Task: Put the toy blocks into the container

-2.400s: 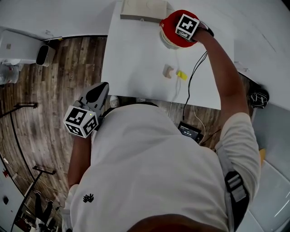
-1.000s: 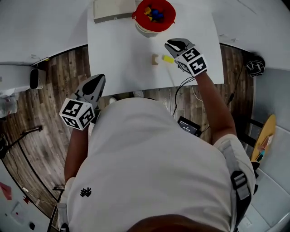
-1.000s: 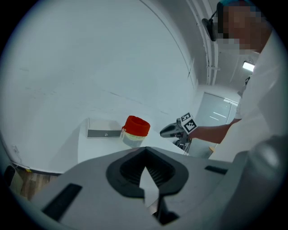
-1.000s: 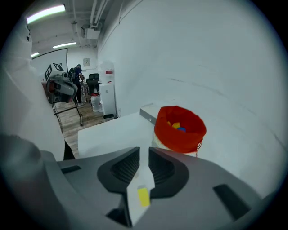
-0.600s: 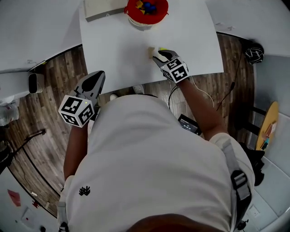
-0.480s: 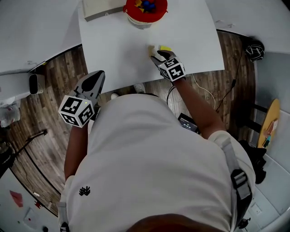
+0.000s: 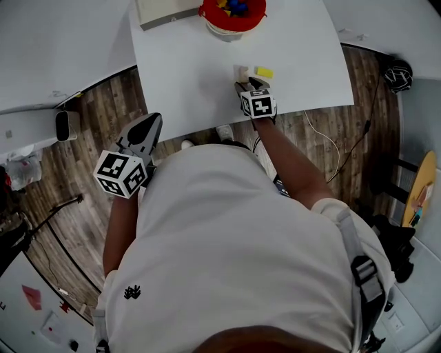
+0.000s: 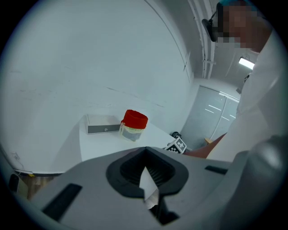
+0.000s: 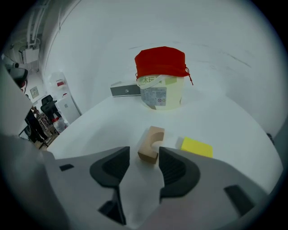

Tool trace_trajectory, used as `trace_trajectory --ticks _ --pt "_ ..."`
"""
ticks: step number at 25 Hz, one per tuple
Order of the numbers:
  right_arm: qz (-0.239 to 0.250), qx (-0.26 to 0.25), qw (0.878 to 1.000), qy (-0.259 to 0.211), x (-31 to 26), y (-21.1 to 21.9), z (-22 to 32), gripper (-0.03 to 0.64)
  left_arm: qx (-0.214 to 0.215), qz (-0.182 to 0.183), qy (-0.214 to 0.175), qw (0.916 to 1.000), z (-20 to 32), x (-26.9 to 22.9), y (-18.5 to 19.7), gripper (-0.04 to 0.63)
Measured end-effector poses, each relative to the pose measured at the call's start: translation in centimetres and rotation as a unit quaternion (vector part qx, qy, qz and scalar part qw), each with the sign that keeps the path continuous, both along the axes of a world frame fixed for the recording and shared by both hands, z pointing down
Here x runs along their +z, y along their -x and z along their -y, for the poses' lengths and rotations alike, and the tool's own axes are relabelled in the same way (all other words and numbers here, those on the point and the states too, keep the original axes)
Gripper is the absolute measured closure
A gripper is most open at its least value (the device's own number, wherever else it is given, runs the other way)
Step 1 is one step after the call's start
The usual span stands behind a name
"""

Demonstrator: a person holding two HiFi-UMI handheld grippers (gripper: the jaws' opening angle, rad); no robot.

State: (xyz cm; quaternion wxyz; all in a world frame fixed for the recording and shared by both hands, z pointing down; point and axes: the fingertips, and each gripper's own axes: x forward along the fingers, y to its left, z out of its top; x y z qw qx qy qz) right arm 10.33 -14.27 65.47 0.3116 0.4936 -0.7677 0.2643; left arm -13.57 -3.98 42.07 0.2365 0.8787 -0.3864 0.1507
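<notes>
In the head view, the right gripper (image 7: 249,84) is down on the white table (image 7: 193,76), close to its near edge. Its tips are at a wooden block (image 7: 241,72), and a yellow block (image 7: 264,72) lies just beside that. The red-rimmed container (image 7: 233,12) stands at the far edge with coloured blocks already inside, next to a flat box (image 7: 165,10). The left gripper (image 7: 148,131) hangs off the table, over the floor.

In the left gripper view, its fingers are closed on nothing, and it points towards the container (image 8: 134,125) from well apart.

In the right gripper view, the fingers have just been opening and now stand wide. The near end of the wooden block (image 9: 150,143) sits at their mouth, with neither pad pressing on it. The yellow block (image 9: 197,147) lies outside the right finger.

This looks like the reach for the next block. The next move probably calls for easing forward so the block sits deeper between the pads, then squeezing its flat sides without catching the yellow one.
</notes>
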Motion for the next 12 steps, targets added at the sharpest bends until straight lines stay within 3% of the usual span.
trace_trajectory --ticks 7,12 --pt "-0.02 0.014 1.0 -0.004 0.5 -0.3 0.6 0.476 -0.007 0.002 0.0 1.0 -0.5 0.1 0.9 0.589" --pt "-0.024 0.004 1.0 -0.004 0.5 -0.3 0.4 0.482 -0.01 0.001 0.001 0.9999 -0.8 0.2 1.4 0.589"
